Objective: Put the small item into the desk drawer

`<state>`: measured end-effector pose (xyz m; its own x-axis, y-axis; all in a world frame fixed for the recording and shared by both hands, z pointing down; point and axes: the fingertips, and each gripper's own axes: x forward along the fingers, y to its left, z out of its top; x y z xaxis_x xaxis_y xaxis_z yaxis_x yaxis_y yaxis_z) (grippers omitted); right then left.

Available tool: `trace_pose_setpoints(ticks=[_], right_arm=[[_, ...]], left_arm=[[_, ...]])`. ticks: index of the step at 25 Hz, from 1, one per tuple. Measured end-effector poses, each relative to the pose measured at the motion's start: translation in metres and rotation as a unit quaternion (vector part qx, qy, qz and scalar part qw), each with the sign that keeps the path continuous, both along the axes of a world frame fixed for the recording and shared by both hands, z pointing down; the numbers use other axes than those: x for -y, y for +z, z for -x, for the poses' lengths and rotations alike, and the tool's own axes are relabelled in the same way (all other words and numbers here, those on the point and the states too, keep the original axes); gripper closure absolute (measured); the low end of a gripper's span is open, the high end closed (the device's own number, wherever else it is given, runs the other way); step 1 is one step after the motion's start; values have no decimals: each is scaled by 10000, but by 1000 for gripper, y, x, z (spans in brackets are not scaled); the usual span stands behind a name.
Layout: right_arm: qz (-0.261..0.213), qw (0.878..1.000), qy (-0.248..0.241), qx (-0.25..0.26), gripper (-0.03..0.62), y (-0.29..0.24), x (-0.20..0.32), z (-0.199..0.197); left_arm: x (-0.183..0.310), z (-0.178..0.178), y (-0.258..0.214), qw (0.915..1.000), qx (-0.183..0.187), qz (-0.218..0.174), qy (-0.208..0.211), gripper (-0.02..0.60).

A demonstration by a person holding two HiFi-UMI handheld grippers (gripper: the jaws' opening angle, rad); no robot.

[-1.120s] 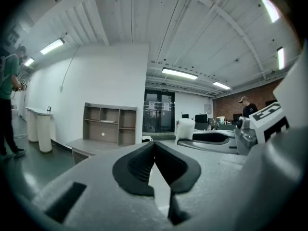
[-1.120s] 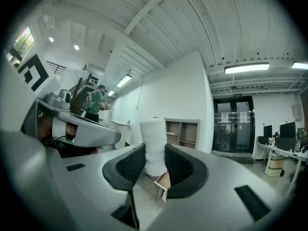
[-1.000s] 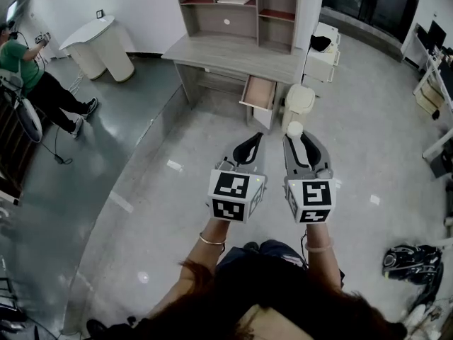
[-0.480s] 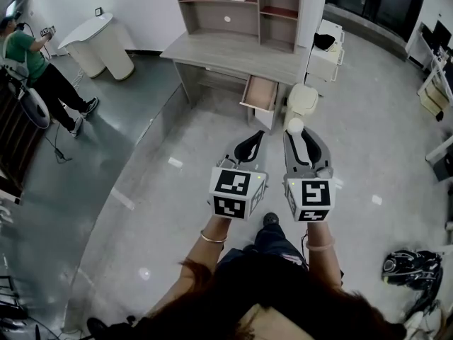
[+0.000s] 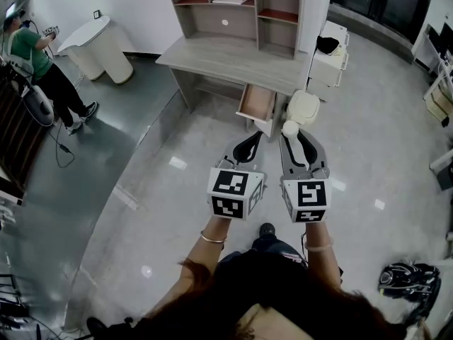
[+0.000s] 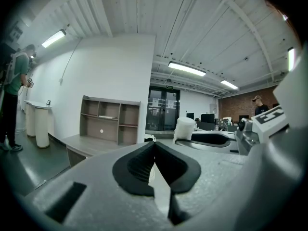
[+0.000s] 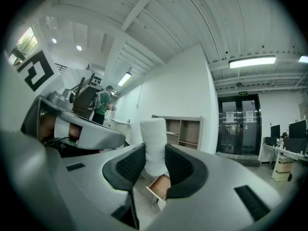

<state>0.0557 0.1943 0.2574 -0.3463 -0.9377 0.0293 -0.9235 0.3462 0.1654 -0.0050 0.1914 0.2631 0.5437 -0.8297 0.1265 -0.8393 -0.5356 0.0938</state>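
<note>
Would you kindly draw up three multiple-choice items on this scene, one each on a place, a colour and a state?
1. Where is the white cylinder?
A. On a shelf.
B. Between the jaws of the right gripper.
C. Inside the drawer.

2. What colour is the standing person's top?
A. Red.
B. Yellow.
C. Green.

3. How does the desk drawer stand?
A. Pulled open.
B. Pushed shut.
C. Taken out and lying on the floor.

Answers:
1 B: the right gripper view shows it clamped there.
2 C: the head view shows a green top at the far left.
3 A: it juts out, with its inside showing.
</note>
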Motion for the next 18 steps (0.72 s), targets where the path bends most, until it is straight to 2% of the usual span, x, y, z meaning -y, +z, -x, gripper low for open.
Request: trace_pose_setpoints(ticks=[9, 18], right_arm=[[106, 9992, -383, -70, 476, 8, 64, -24], [325, 9973, -647, -99, 474, 24, 109, -20]], left_arm=[[62, -33, 8, 9997, -5, 62, -219, 566], [99, -30, 18, 9989, 60, 201, -426, 566]])
